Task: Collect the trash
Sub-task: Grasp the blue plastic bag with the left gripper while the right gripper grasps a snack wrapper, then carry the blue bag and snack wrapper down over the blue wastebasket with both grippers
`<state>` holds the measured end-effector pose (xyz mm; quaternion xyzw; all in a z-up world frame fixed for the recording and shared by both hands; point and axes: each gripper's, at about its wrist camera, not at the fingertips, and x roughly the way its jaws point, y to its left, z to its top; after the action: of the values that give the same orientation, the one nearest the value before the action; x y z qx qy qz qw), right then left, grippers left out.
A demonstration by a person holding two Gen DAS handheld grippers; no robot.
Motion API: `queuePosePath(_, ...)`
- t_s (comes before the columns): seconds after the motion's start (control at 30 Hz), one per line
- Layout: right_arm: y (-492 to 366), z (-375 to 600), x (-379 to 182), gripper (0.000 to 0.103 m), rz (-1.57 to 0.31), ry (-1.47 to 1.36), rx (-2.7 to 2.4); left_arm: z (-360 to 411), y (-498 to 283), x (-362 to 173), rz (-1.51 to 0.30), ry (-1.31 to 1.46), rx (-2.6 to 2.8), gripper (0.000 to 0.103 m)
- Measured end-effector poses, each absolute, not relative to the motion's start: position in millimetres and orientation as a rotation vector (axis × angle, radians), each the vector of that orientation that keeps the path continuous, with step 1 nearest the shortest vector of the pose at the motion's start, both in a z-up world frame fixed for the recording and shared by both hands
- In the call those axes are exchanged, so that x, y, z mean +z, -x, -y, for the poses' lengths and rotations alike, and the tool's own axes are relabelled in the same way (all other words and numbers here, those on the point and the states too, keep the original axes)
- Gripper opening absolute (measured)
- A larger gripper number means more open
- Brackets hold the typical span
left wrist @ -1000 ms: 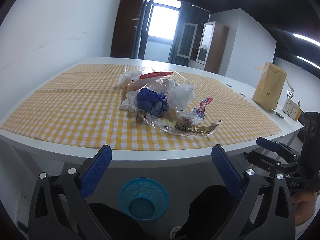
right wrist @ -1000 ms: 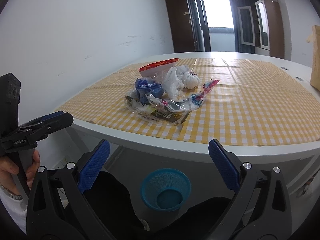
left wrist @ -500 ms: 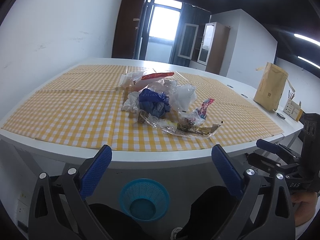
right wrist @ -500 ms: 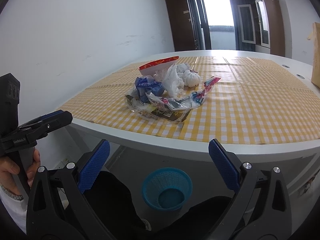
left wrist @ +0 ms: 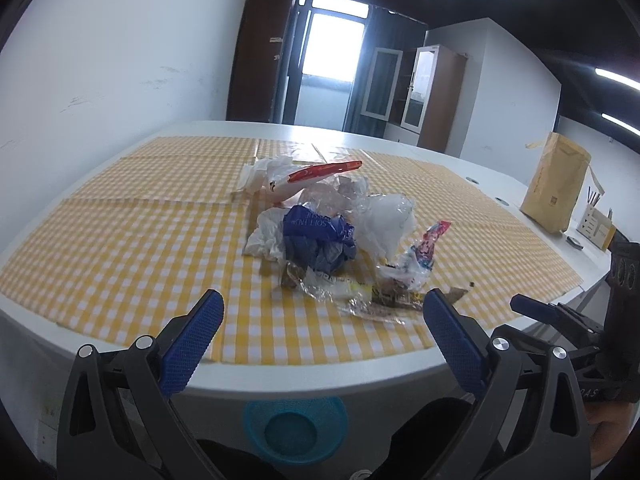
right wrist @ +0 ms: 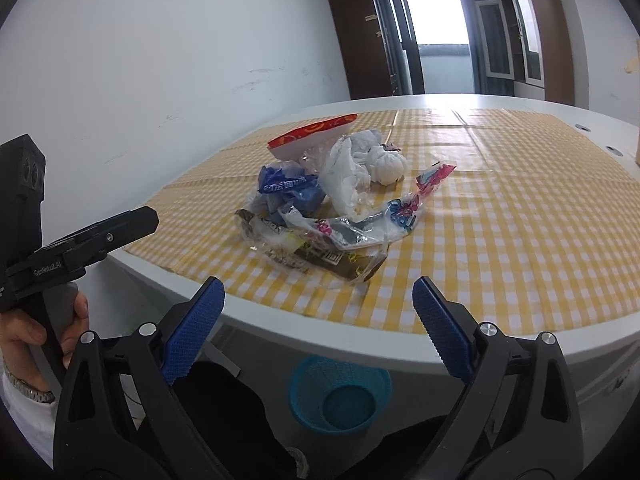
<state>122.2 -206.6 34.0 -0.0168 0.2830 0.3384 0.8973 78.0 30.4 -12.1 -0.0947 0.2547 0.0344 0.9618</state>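
A heap of trash lies on the yellow checked tablecloth: a crumpled blue wrapper, white plastic bags, a red-and-white packet, a clear snack wrapper and a pink-blue wrapper. My left gripper is open at the table's near edge, short of the heap. My right gripper is open too, empty, also short of the heap. A blue mesh basket stands on the floor under the table edge.
A brown paper bag and a small holder stand at the table's far right. A white wall runs along the left; cabinets and a doorway are at the back. A hand holds the other gripper at the right wrist view's left.
Both grippers have risen and moved forward toward the table; the trash heap looks closer and lower in both views. Nothing has been grasped.
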Motion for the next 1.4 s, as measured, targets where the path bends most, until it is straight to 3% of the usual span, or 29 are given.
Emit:
queuePosePath(0.2,-149,205,24,0.077,-0.616,0.036,0.666,-36,-119,-23,-0.555,0.202,0.075,0.093)
queuePosePath(0.6,-171,191,-4,0.034,-0.675,0.019,0.658,-31,-192,-34,-0.62,0.172,0.097,0.081)
queuePosePath(0.67,-171,189,-5,0.025,-0.678,0.02,0.661,-30,-201,-36,-0.631,0.157,0.094,0.072)
queuePosePath(0.73,-171,189,-5,0.017,-0.677,0.023,0.669,-28,-208,-37,-0.644,0.14,0.099,0.056)
queuePosePath(0.8,-171,189,-5,0.01,-0.672,0.016,0.679,-28,-213,-39,-0.65,0.135,0.091,0.034)
queuePosePath(0.83,-171,190,-4,0.006,-0.674,0.013,0.681,-27,-214,-38,-0.654,0.133,0.082,0.03)
queuePosePath(0.9,-169,193,-2,0.005,-0.675,0.007,0.693,-25,-211,-36,-0.648,0.125,0.081,0.019)
queuePosePath(1.4,-138,204,30,0.004,-0.592,0.01,0.725,-41,-150,2,-0.489,0.217,0.068,0.015)
